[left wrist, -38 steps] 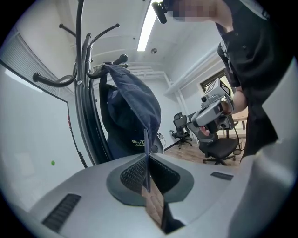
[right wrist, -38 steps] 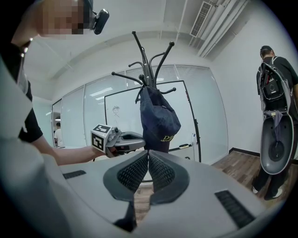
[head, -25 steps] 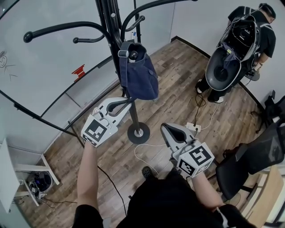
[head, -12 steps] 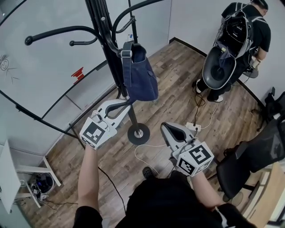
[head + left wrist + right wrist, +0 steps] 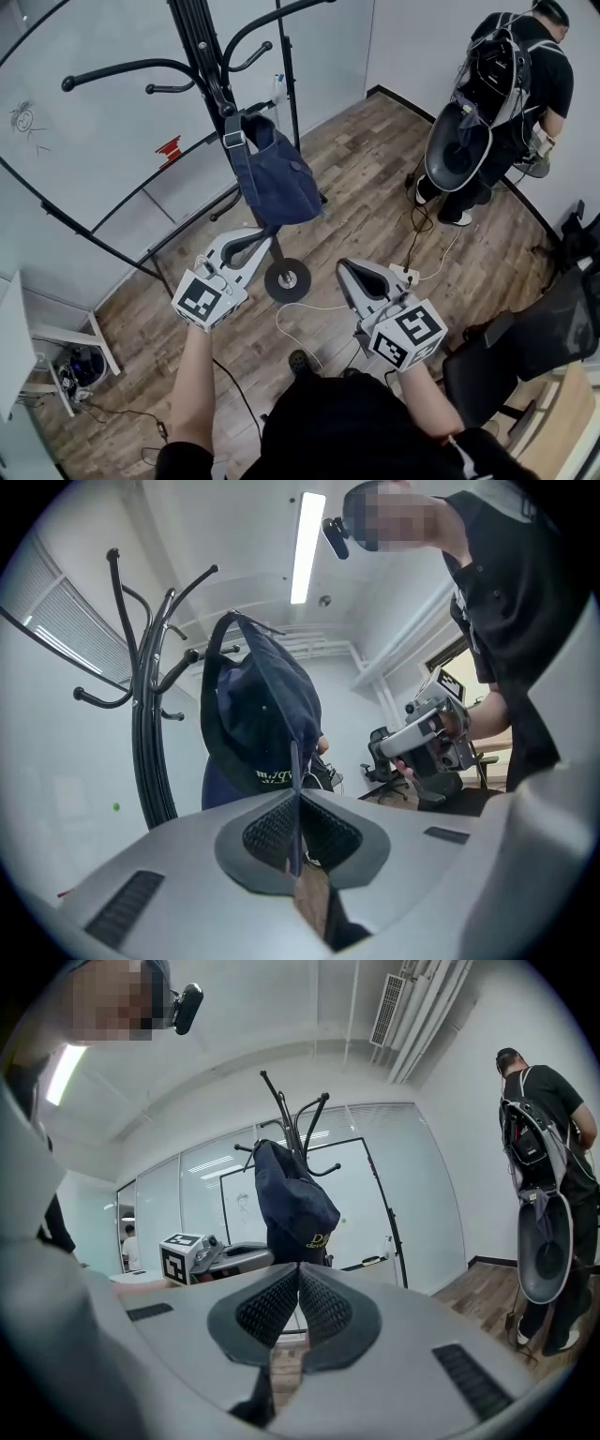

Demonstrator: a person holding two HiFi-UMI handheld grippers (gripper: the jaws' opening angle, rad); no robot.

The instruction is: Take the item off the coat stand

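View from my head, looking steeply down at a wood floor (image 5: 375, 178) in an office. A black coat stand (image 5: 197, 37) rises at upper left, its curved hooks spreading outward and its round base (image 5: 288, 278) sitting on the floor just ahead of me.

A dark blue cloth bag (image 5: 277, 183) hangs beside the pole, its strap running up to a short hook there. I cannot tell whether the strap sits fully on the hook. The body of the bag slants away from the pole toward me.

My left gripper (image 5: 265, 234) points level at the bag's lower edge. In the left gripper view, its jaws are pressed together on a thin fold of the blue fabric, the bag (image 5: 258, 714) looming above them and the stand (image 5: 150, 742) to the left.

My right gripper (image 5: 345, 267) is held level, well apart from the bag, to the right of the stand's base. In the right gripper view, its jaws meet with nothing between them; the bag (image 5: 295, 1199) and the stand (image 5: 300, 1115) show straight ahead, beyond the tips.

A white cable (image 5: 309, 309) loops across the floor near the base. At upper right another person (image 5: 511, 75) stands facing away, wearing a backpack. A black office chair (image 5: 534, 337) is at lower right.
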